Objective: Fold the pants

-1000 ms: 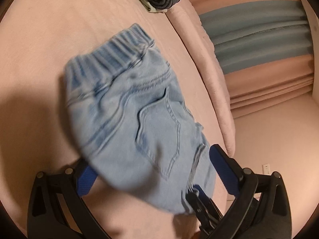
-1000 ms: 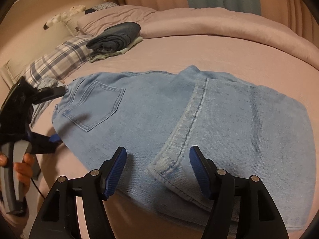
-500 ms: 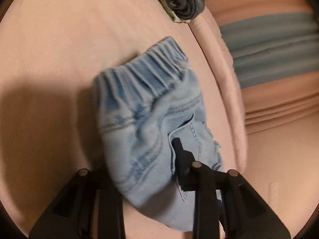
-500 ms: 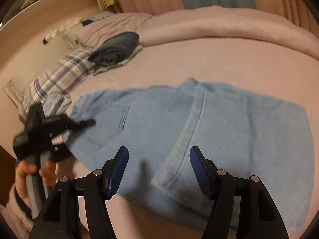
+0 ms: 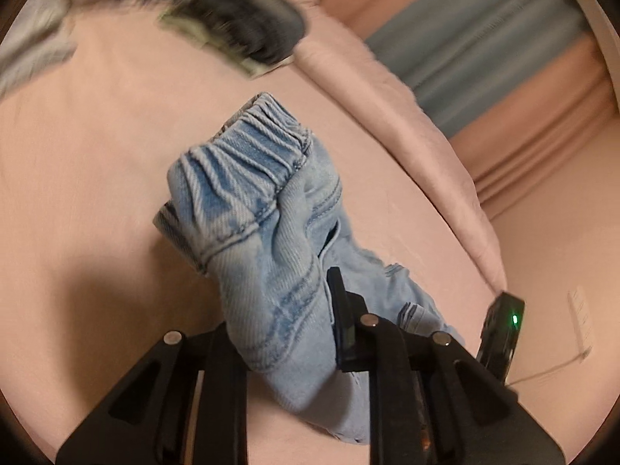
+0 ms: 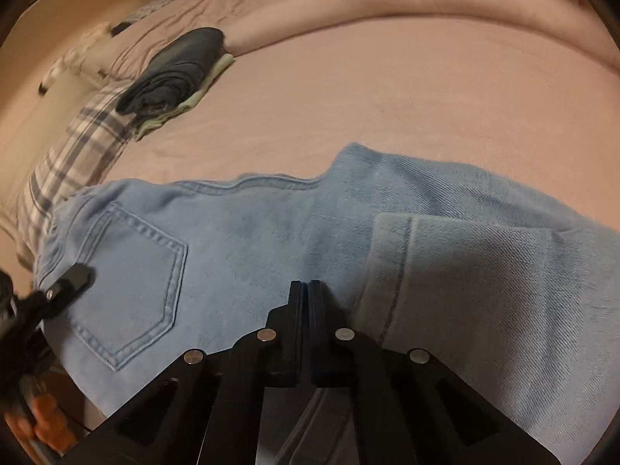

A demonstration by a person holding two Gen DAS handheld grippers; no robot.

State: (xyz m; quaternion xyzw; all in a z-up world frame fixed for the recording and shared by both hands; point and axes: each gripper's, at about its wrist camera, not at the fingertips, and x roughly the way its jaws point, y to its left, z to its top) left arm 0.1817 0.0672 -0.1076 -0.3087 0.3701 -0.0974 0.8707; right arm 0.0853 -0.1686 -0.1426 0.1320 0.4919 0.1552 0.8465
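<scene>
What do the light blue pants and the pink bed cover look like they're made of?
Pants: apparently washed cotton denim, matte; diagonal twill ribs, contrast-stitched back pocket, gathered elastic-looking waistband. Bed cover: soft matte fabric, perhaps fleece or brushed cotton; faintly fuzzy, no sheen.

pants (image 6: 271, 255) spread on bed (image 6: 387, 97); folded clothes stack (image 6: 174, 73) behind, by pillow (image 6: 73, 155).

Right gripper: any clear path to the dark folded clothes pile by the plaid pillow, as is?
Probably not yet. The right gripper looks shut on the light blue denim pants, so it is occupied. The pink bedspread up to the dark folded clothes pile lies bare, so nothing else blocks the way.
</scene>
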